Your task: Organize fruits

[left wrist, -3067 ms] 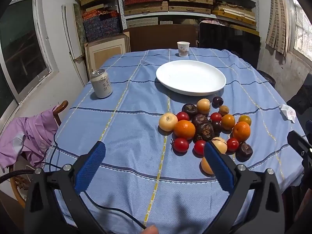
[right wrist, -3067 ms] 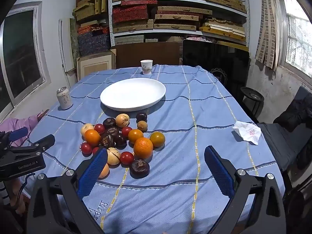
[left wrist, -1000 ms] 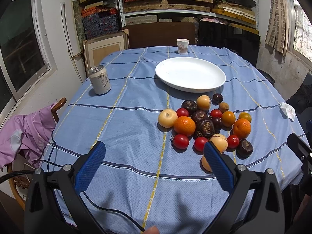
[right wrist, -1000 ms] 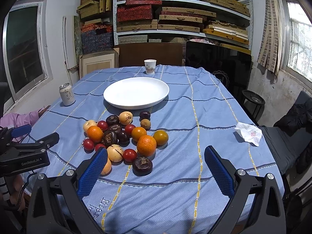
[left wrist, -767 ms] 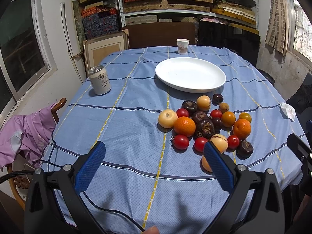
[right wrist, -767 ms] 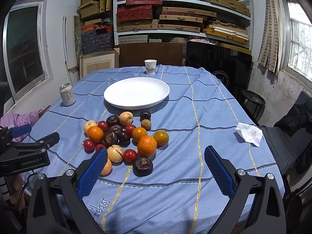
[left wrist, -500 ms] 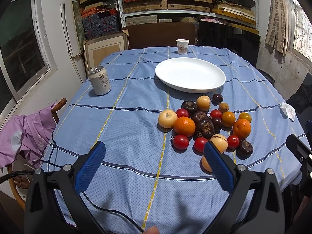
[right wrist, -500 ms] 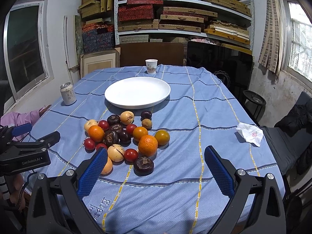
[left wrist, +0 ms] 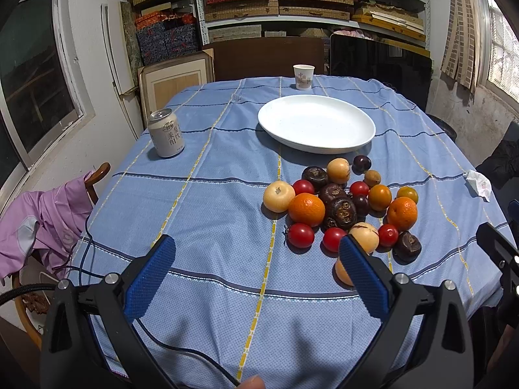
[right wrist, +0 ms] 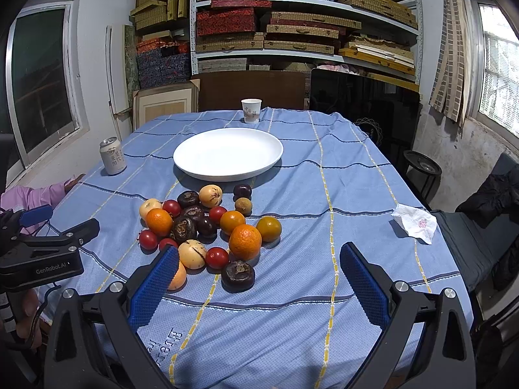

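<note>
We have edged the right gripper (right wrist: 258, 267) slightly nearer the fruit pile (right wrist: 207, 223) just ahead; both it and the left gripper (left wrist: 256, 259) gape empty, the white plate (right wrist: 227, 155) beyond still bare, all sorting left.

Left gripper (left wrist: 256, 249): jaws spread wide, blue pads facing inward, holding nothing, pointed forward and level. Right gripper (right wrist: 259, 256): same wide spread, nothing between the pads, held alongside the left one

Bare cloth (right wrist: 292, 291) before fruit pile (right wrist: 207, 227)
</note>
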